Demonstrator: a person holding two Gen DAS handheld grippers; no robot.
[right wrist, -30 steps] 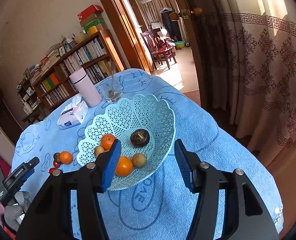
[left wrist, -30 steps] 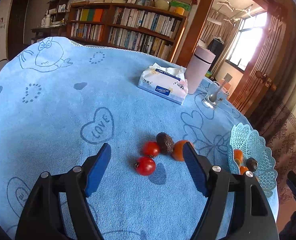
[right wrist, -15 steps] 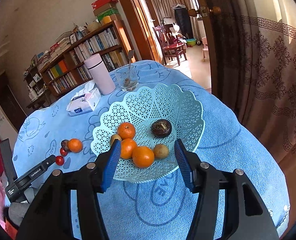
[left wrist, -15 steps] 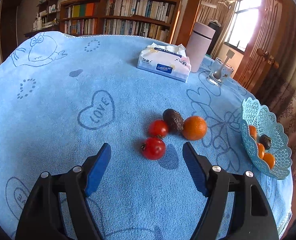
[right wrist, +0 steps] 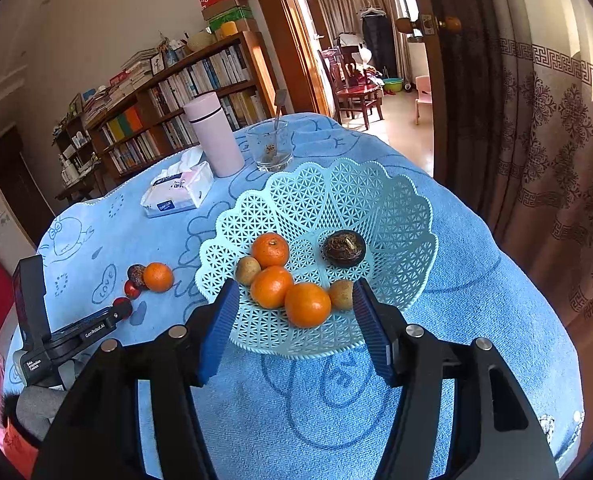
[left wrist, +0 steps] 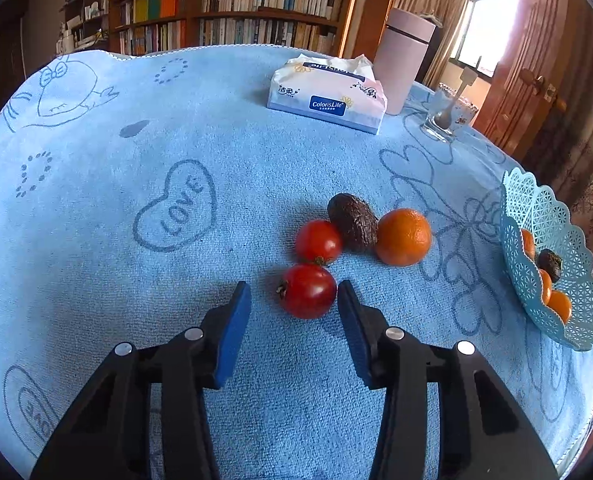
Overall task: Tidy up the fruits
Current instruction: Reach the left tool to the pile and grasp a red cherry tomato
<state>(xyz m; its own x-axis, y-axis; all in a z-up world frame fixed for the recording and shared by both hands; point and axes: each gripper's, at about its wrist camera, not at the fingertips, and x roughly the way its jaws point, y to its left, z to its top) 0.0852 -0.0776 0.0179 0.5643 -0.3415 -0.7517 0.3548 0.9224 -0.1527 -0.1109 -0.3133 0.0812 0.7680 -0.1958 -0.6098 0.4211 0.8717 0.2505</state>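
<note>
The left tongs (left wrist: 294, 300) stand partly open low over the blue-towelled tabletop (left wrist: 136, 280), their blue pads either side of the nearer tomato (left wrist: 307, 290); the right-hand pad looks to touch or nearly touch it, the other is clear of it, and nothing is gripped. Just beyond lie a second tomato (left wrist: 318, 241), a dark avocado (left wrist: 352, 222) and an orange (left wrist: 403, 237), bunched together. The right tongs (right wrist: 294, 308) hang wide open and empty over the near rim of the pale blue lattice basket (right wrist: 336, 188), which holds oranges and other small fruits.
</note>
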